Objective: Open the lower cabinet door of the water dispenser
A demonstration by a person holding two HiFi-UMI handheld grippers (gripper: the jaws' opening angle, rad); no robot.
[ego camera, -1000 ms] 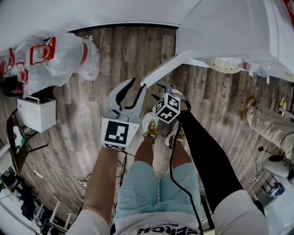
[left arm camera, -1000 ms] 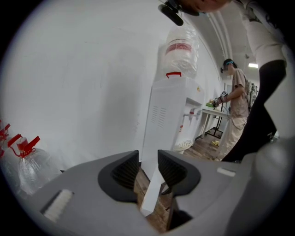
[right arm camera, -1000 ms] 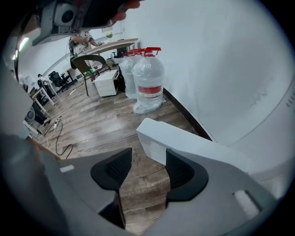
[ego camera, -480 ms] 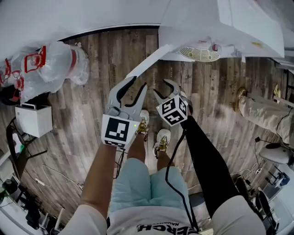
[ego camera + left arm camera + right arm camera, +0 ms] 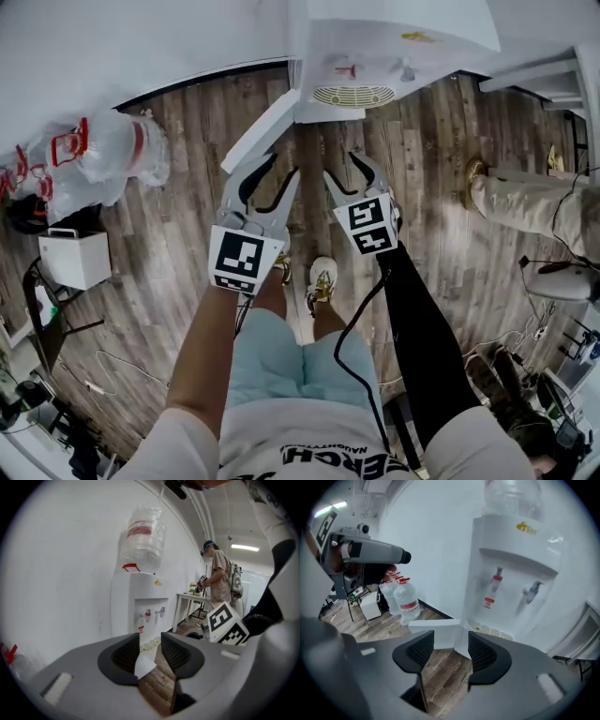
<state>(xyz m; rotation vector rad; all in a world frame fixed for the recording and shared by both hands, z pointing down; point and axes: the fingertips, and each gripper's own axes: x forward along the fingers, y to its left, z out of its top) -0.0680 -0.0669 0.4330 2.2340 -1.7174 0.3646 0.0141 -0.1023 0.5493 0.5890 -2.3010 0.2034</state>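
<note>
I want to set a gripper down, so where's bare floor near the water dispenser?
Bare floorboards lie between the open cabinet door and the water bottles, and right of the dispenser before the bystander's leg. The lower left is crowded around the white box.

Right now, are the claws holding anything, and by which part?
Nothing is held. The left claw and the right claw both stand open. The white cabinet door shows between their jaws, but neither is closed on it.
</note>
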